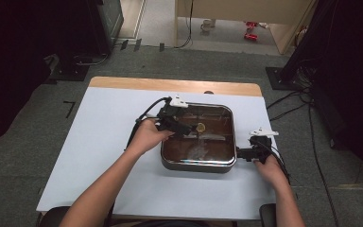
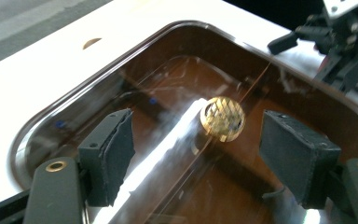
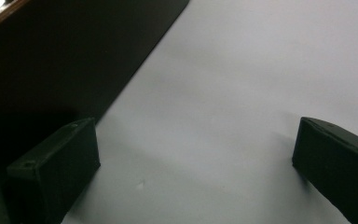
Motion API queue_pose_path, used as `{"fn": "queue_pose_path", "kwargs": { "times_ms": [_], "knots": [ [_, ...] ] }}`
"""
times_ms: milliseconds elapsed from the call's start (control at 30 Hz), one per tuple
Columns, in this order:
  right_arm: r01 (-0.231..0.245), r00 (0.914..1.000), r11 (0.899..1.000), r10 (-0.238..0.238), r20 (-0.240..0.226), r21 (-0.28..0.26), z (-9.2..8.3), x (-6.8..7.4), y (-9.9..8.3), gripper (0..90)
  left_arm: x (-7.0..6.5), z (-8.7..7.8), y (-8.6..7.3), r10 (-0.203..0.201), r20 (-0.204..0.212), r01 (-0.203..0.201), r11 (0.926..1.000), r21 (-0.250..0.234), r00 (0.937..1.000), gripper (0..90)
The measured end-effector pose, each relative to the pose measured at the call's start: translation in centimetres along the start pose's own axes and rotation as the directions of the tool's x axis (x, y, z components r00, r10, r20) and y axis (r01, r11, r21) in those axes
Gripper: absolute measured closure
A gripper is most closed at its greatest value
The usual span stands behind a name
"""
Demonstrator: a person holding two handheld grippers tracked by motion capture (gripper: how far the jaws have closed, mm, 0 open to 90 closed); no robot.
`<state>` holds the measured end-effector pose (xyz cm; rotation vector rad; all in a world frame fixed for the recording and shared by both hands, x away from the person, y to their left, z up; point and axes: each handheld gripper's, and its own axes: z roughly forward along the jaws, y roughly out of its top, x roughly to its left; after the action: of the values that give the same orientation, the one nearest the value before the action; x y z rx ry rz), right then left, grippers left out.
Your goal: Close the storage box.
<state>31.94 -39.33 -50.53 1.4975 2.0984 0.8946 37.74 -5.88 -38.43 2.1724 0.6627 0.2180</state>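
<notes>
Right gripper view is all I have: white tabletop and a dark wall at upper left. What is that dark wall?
Observer: It's the side of a square pan with a glass lid, sitting on the white table; your right gripper sits at its right side, jaws apart.
Operator: Where is the left gripper?
Observer: Over the lid, the left gripper reaches in from the pan's left side.
Operator: Is it holding anything?
Observer: No. In the left gripper view its jaws stand open on either side of the lid's round gold knob, touching nothing.
</notes>
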Motion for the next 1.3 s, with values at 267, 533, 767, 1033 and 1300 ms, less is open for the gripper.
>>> {"fn": "queue_pose_path", "kwargs": {
  "times_ms": [267,533,767,1033,1300],
  "knots": [
    [0.003,1.0,1.0,-0.003,0.0,-0.001,0.0,0.0,0.0,0.1,0.7,-3.5,-2.3,-0.001,-0.011,0.001,0.9998,-0.022,0.9999,23.8],
    [0.001,1.0,1.0,-0.001,0.0,0.001,0.0,0.0,0.0,0.1,0.9,-5.7,-5.3,-0.002,-0.049,0.0,0.9995,-0.032,0.9988,23.3],
    [0.0,1.0,1.0,0.0,0.0,0.0,0.0,0.0,0.0,0.1,0.9,-6.4,-7.6,0.0,-0.075,-0.002,0.9996,-0.027,0.9972,23.2],
    [0.001,1.0,1.0,-0.001,0.0,0.0,0.0,0.0,0.0,0.1,1.0,-7.0,-10.2,-0.022,-0.116,0.019,0.9992,-0.034,0.993,22.7],
    [0.0,1.0,1.0,0.0,0.0,0.001,0.0,0.0,0.0,0.1,1.2,-7.1,-13.3,-0.013,-0.147,0.009,0.9997,-0.024,0.9891,22.8]
  ]
}}
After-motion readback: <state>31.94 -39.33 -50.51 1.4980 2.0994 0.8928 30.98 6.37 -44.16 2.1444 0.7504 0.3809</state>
